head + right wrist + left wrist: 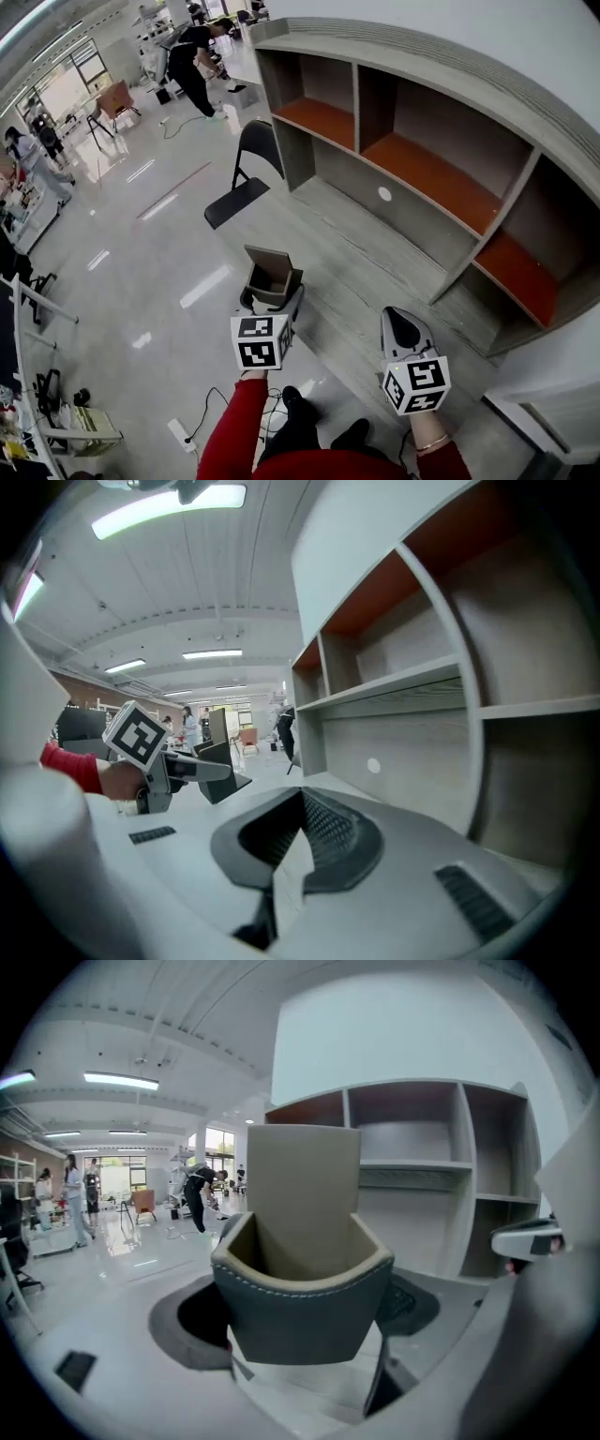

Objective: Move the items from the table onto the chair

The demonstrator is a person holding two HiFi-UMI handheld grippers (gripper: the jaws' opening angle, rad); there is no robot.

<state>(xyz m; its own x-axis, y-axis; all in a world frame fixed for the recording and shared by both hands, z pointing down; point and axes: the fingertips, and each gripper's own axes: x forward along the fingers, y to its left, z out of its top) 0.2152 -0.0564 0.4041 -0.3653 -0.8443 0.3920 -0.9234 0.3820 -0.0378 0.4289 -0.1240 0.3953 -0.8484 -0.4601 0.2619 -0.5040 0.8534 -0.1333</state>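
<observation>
Overhead, the left hand-held gripper (271, 302) was clamped on a grey, tan-lined open-topped holder (270, 275), which it carried upright off the desk (361, 258), near the desk's front edge and well apart from the black folding chair (246, 187) standing on the floor at the desk's far end. Its tall tan back flap rose above the grey front wall in the left gripper view. The right hand-held gripper (399, 321) hung beside it over the desk, jaws pressed together on nothing, in front of the shelf unit (422, 159).
</observation>
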